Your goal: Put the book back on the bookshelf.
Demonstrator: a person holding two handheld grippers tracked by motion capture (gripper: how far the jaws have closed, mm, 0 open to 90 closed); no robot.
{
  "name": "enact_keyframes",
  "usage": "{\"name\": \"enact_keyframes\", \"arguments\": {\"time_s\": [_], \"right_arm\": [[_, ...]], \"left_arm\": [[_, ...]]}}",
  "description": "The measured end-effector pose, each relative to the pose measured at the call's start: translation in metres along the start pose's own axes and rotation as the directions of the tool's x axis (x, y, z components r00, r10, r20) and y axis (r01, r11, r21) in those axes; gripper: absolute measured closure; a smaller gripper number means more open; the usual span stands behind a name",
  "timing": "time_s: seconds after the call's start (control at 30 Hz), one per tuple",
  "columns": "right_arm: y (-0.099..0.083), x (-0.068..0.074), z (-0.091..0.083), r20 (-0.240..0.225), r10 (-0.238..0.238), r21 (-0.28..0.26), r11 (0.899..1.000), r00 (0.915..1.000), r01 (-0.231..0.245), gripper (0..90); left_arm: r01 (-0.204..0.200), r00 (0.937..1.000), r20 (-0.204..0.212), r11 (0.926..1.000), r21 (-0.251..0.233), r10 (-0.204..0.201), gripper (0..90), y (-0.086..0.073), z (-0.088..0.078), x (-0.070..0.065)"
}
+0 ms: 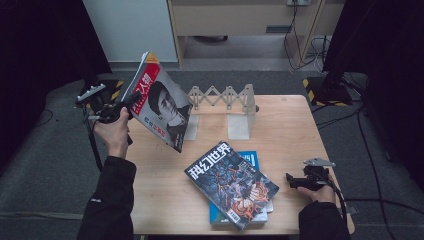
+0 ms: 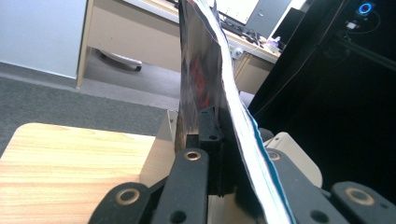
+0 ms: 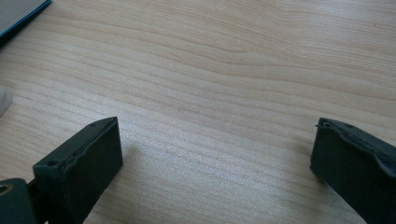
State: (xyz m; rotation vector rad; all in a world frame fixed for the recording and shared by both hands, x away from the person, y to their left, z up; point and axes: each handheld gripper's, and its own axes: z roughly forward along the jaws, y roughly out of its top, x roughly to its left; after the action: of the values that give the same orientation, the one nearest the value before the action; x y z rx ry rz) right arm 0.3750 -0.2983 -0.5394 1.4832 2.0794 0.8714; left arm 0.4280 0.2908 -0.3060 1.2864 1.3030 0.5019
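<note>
Glossy paper portrait-cover magazine [image 1: 162, 102] in matt black plastic left gripper [image 1: 131, 100], pale smooth wood-grain table [image 1: 280, 130], 2 glossy paper magazines stacked [image 1: 232, 185], grey carpet floor [image 1: 45, 165] rough.

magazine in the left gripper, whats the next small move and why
Probably carry the magazine right, toward the folding rack. The left gripper holds it clamped and lifted off the table, and the rack's slots look empty.
</note>
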Motion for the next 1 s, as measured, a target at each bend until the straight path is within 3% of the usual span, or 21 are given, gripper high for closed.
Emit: {"name": "enact_keyframes", "arguments": {"time_s": [0.4,0.6,0.8,1.0], "right_arm": [[0.0,0.0,0.0,0.0,0.001,0.0,1.0,1.0,-0.001,2.3],[0.0,0.0,0.0,0.0,0.001,0.0,1.0,1.0,-0.001,2.3],[0.0,0.0,0.0,-0.002,0.0,0.002,1.0,1.0,0.0,2.3],[0.0,0.0,0.0,-0.002,0.001,0.002,1.0,1.0,-0.001,2.3]], "left_arm": [[-0.067,0.9959,-0.059,0.9974,0.024,0.069,85.9,-0.003,0.023,-0.009],[-0.134,0.9858,-0.096,0.9902,0.039,0.138,85.9,-0.002,0.034,-0.017],[-0.157,0.9788,-0.125,0.9862,0.053,0.162,86.0,-0.003,0.043,-0.021],[-0.193,0.9659,-0.162,0.9788,0.067,0.202,86.0,-0.001,0.051,-0.027]]}}
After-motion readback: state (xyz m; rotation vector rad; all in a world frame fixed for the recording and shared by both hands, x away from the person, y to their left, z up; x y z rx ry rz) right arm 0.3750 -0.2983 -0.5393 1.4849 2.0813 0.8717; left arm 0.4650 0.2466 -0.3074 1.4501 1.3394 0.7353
